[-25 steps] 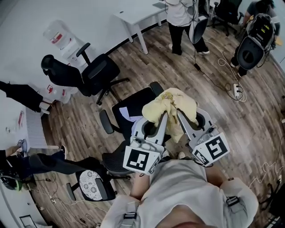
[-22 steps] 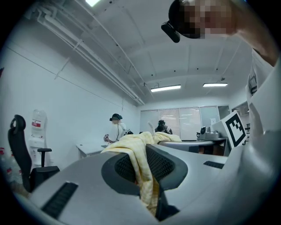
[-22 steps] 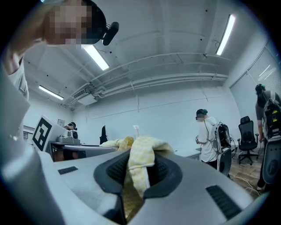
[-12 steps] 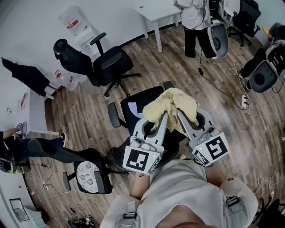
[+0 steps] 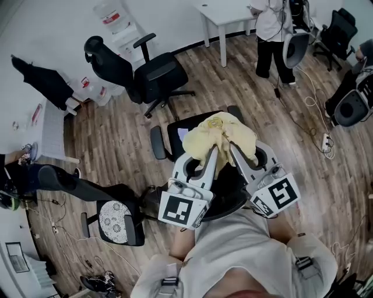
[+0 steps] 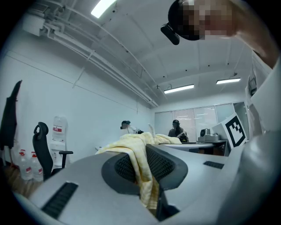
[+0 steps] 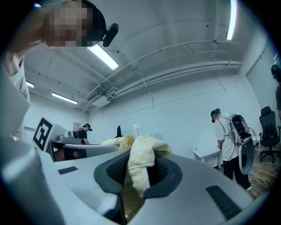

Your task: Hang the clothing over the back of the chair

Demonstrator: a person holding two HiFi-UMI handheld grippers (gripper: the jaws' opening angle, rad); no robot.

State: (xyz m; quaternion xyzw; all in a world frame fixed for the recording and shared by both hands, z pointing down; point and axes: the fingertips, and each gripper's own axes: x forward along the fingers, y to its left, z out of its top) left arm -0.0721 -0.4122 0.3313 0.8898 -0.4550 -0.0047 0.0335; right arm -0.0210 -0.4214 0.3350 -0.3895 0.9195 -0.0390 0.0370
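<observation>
Left tongs (image 5: 213,150): jaws nearly together, clamped on a fold of the clothing (image 5: 220,135); its own view shows the yellow cloth pinched between the dark pads and hanging down past them.
Right tongs (image 5: 232,146): jaws just as narrow, also gripping the clothing, with a bunched fold draped over the tips.
Tongs together: side by side, tips close to each other and angled inward, both pointing level and away from the person holding them.
Clothing: pale yellow, crumpled into a heap at the tips of both tongs and held up in the air between them, directly over the chair (image 5: 182,135).
Chair: black office chair; its seat lies below and just left of the tips, and its curved dark back sits under the bodies of the tongs, on the holder's side.
Marker cubes: one on each of the tongs, at the ends nearest the holder.
Second chair (image 5: 152,74): black, well ahead of the left tongs and off to their left.
Third chair (image 5: 119,224): patterned seat, well to the left of the left tongs.
Desk (image 5: 224,11): white, far ahead of the tongs by the wall.
Standing person (image 5: 273,29): beside the desk, far ahead of the right tongs.
Floor (image 5: 116,139): wood planks below the tongs.
</observation>
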